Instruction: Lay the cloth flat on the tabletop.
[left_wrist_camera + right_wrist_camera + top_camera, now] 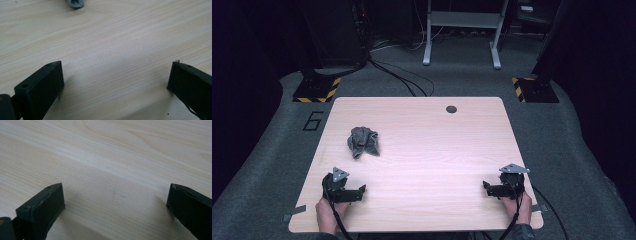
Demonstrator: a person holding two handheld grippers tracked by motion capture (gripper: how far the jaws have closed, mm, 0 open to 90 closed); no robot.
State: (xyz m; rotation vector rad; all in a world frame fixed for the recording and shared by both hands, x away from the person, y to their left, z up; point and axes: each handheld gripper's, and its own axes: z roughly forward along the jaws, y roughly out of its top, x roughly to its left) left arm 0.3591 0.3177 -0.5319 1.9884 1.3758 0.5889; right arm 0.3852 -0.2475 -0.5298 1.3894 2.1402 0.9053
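A crumpled grey cloth (363, 141) lies on the left half of the light wooden table (432, 150). Its lower edge shows as the grey cloth (75, 3) at the top of the left gripper view. My left gripper (360, 192) rests on the table near the front left, a short way in front of the cloth, open with bare wood between its jaws. The left gripper (116, 75) holds nothing. My right gripper (486, 188) rests near the front right edge, far from the cloth. The right gripper (115, 196) is open over bare wood.
A small dark round hole (451, 109) sits near the table's far edge. Beyond the table lie grey carpet, black cables (402, 77), a metal frame's legs (462, 30) and two yellow-black striped bases (317, 90). A "6" (313, 121) is marked on the floor at left.
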